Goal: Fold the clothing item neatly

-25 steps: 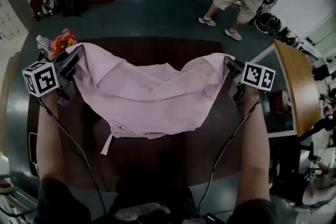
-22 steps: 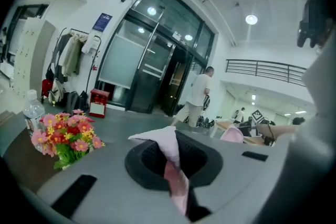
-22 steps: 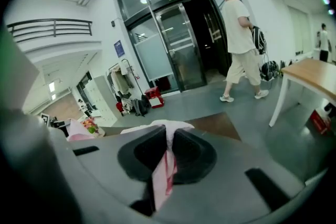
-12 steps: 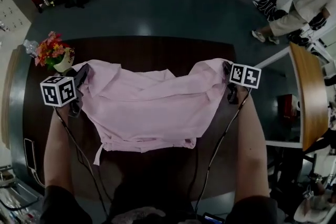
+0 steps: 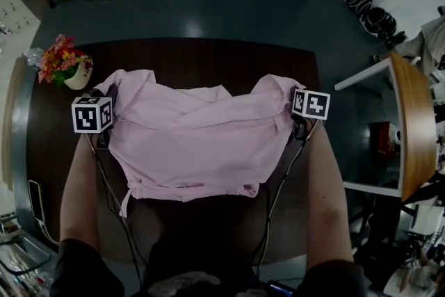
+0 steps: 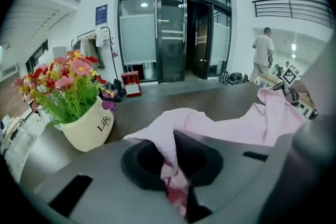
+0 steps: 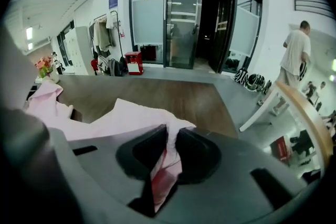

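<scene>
Left tongs (image 6: 172, 159) and right tongs (image 7: 166, 157) each clamped tight on an upper corner of the pink shirt (image 5: 201, 146), spread mid-frame on the dark bench (image 5: 208, 55).

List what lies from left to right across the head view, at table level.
flower pot → left gripper → pink shirt → right gripper → curved wooden table
</scene>
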A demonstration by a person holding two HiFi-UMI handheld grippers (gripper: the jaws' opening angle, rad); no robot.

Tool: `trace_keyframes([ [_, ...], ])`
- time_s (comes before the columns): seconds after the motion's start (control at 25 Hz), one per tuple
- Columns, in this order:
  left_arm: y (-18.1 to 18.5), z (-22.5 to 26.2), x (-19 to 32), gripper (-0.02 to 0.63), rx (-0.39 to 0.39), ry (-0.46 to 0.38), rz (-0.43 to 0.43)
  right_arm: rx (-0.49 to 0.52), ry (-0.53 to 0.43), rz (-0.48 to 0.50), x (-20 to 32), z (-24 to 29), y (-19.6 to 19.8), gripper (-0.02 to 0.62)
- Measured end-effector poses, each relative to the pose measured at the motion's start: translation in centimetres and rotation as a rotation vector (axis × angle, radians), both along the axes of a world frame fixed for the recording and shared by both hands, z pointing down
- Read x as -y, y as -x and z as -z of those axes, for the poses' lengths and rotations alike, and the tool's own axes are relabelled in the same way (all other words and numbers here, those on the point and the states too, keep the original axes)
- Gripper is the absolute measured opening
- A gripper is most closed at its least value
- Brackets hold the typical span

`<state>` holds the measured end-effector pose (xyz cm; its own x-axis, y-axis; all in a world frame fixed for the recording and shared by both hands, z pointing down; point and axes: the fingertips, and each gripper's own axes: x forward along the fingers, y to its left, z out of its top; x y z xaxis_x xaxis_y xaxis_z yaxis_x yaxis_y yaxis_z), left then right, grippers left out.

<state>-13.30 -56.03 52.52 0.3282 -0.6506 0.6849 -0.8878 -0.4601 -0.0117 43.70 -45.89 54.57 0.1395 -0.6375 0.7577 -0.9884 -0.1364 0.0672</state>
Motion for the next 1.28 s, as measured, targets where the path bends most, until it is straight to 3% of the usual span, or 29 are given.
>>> trace_keyframes([
  [0.08, 0.0, 0.1, -0.2, 0.021, -0.003, -0.025, -0.010, -0.001, -0.020, -0.018, -0.3, 0.0, 0.0, 0.048],
  [0.28, 0.4, 1.5, -1.2, 0.141, -0.045, -0.085, -0.004, -0.024, -0.135, -0.111, -1.8, 2.5, -0.7, 0.166],
  [0.4, 1.2, 3.1, -2.5, 0.147, -0.051, -0.140, 0.007, -0.090, -0.234, -0.180, -3.5, 5.5, -0.7, 0.169],
  [0.52, 2.1, 5.4, -4.3, 0.147, -0.072, -0.209, 0.026, -0.075, -0.316, -0.243, -6.0, 8.5, 0.9, 0.169],
  [0.64, 1.7, 7.8, -6.8, 0.147, -0.156, -0.250, 0.024, -0.045, -0.418, -0.250, -8.3, 11.5, 4.2, 0.167],
  [0.76, 0.3, 9.5, -9.5, 0.146, -0.245, -0.258, -0.021, -0.016, -0.461, -0.221, -10.2, 12.9, 8.5, 0.167],
  [0.84, -0.8, 10.5, -11.1, 0.137, -0.286, -0.267, -0.054, -0.005, -0.474, -0.198, -11.5, 13.4, 11.3, 0.164],
  [0.88, -1.3, 11.0, -11.8, 0.099, -0.303, -0.274, -0.066, -0.003, -0.481, -0.193, -12.0, 13.7, 12.4, 0.153],
  [0.92, -1.6, 11.5, -12.5, 0.056, -0.319, -0.282, -0.077, -0.002, -0.487, -0.195, -12.6, 13.8, 13.5, 0.130],
  [1.04, -2.7, 12.6, -14.1, 0.012, -0.359, -0.291, -0.118, 0.003, -0.504, -0.217, -14.4, 14.2, 16.0, 0.050],
  [1.28, -4.4, 13.0, -19.5, 0.011, -0.413, -0.264, -0.188, 0.080, -0.544, -0.202, -18.3, 14.8, 20.4, -0.005],
])
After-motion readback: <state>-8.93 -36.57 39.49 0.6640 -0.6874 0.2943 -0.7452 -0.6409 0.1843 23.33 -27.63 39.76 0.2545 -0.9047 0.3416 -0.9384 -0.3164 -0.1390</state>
